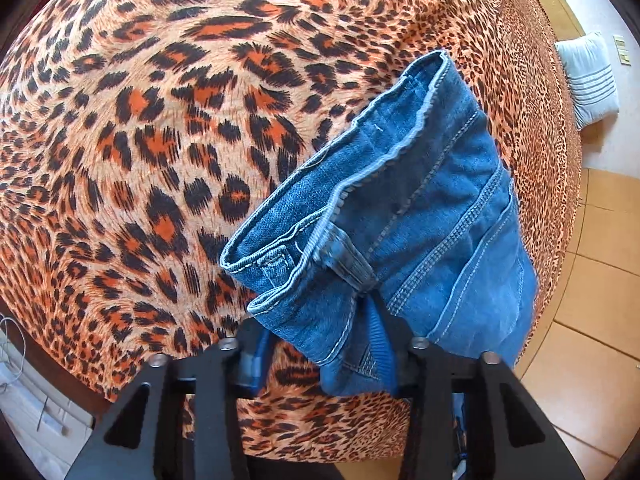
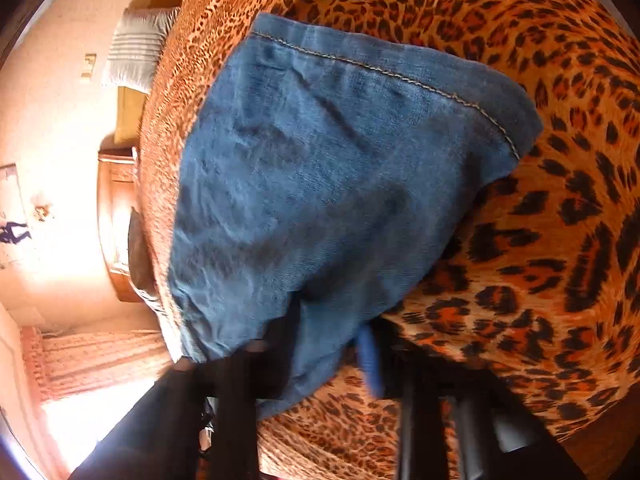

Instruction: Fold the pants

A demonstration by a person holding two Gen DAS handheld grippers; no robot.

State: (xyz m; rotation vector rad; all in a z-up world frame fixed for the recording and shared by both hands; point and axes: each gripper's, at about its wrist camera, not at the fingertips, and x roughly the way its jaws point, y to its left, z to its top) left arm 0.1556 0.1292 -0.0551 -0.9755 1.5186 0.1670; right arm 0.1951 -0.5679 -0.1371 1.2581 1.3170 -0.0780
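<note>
I have the jeans (image 1: pixel 420 208) lifted over the bed (image 1: pixel 160 120), one end in each tool. My left tool (image 1: pixel 332 360) is pinched on the waistband at 6 o'clock in its view; the band is thick, ribbed and double-stitched. My right tool (image 2: pixel 320 356) is clamped tight on the hem end, and soft, creased denim (image 2: pixel 320 184) billows up toward 12 o'clock. I judge this the carrying stage of a fold. Next I should bring both ends together and lay them flat on the plush leopard-print cover, keeping the edges aligned.
</note>
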